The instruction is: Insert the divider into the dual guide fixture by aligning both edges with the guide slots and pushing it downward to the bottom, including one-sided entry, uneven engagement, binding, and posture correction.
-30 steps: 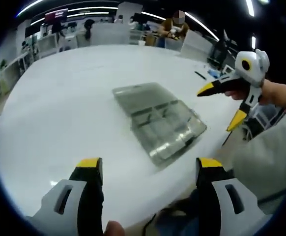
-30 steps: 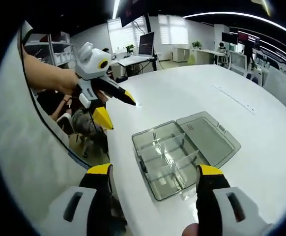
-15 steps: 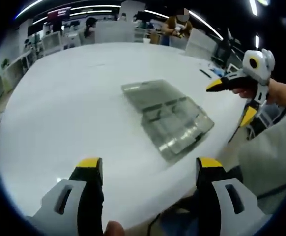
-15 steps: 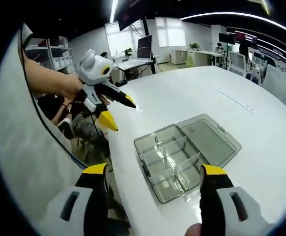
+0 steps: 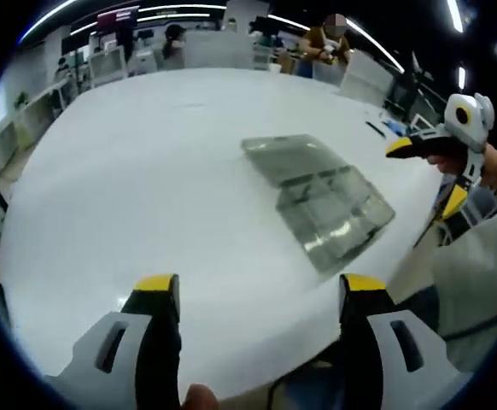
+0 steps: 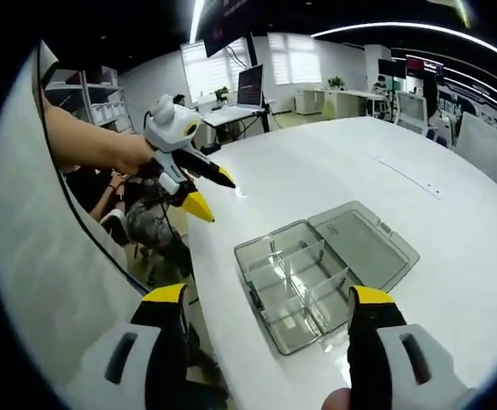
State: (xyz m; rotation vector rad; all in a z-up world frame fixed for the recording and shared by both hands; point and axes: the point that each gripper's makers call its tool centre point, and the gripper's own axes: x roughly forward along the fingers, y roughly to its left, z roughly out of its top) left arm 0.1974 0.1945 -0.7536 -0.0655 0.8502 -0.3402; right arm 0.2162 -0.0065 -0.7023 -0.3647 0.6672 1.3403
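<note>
We judge the task barely begun. The clear compartment box (image 6: 317, 273), its lid laid flat, sits at the frame centre of the right gripper view on the white worktop (image 6: 334, 171), with dividers standing inside. Our left claw (image 5: 253, 295) and right claw (image 6: 266, 307) are both released, grasping nothing, well apart from the box. Choosing, aligning and pushing a divider all remain.

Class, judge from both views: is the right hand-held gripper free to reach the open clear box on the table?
Probably yes. The right hand-held gripper is open and holds nothing, and the clear box lies lid-open just ahead with bare table around it. The left hand-held gripper hangs off to one side.
</note>
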